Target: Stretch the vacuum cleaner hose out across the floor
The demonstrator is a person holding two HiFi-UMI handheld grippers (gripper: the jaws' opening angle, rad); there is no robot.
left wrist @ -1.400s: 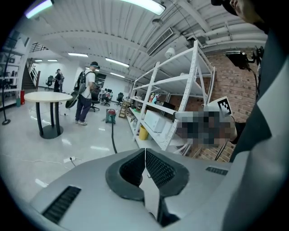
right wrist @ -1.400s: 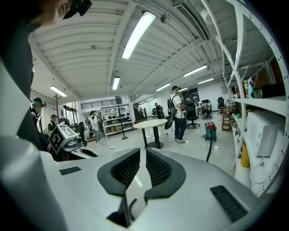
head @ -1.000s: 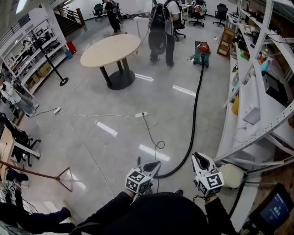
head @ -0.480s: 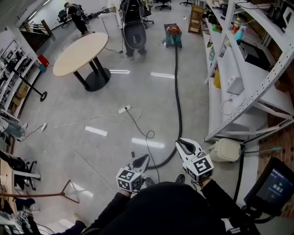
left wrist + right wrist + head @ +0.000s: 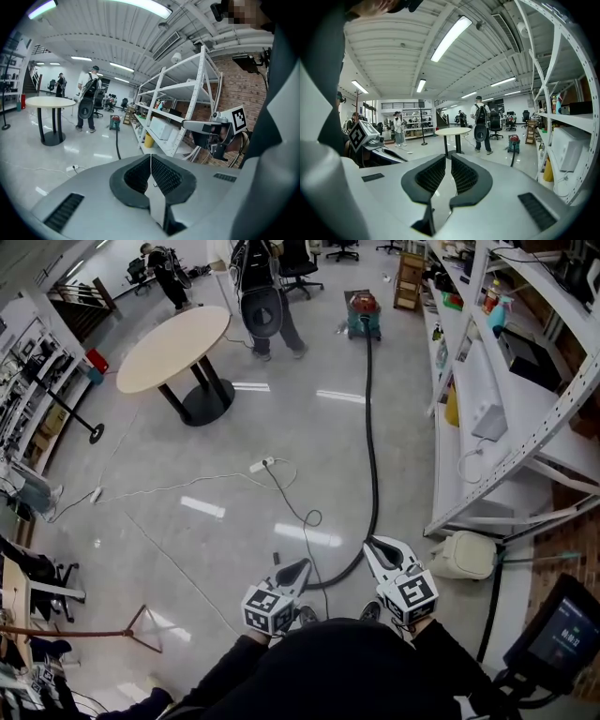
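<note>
1. Head view: the long black ribbed vacuum cleaner hose is seen laid on the glossy grey floor. Its long axis runs almost straight away from the person to the red-and-teal canister vacuum cleaner far ahead. The near end is bent to the left and lies between the two tools. The bend passes just beside the right gripper, and the loose end stops just beside the left gripper. The end is judged to be nearer the left one, on the floor below its fingers rather than between them.
2. Left gripper view: the fingers are seen pressed fully together, and nothing is held. The hose is seen ahead on the floor, well apart, leading to the canister.
3. Right gripper view: the fingers are closed to a thin slit, and nothing is caught in it. The canister and the far stretch of hose are seen ahead and to the right.
4. Against the earlier frames: a second ago the hose was bowed in a wide arc, and it is now drawn nearly straight. The near end is still found between the two tools, and both pairs of fingers are unchanged.
</note>
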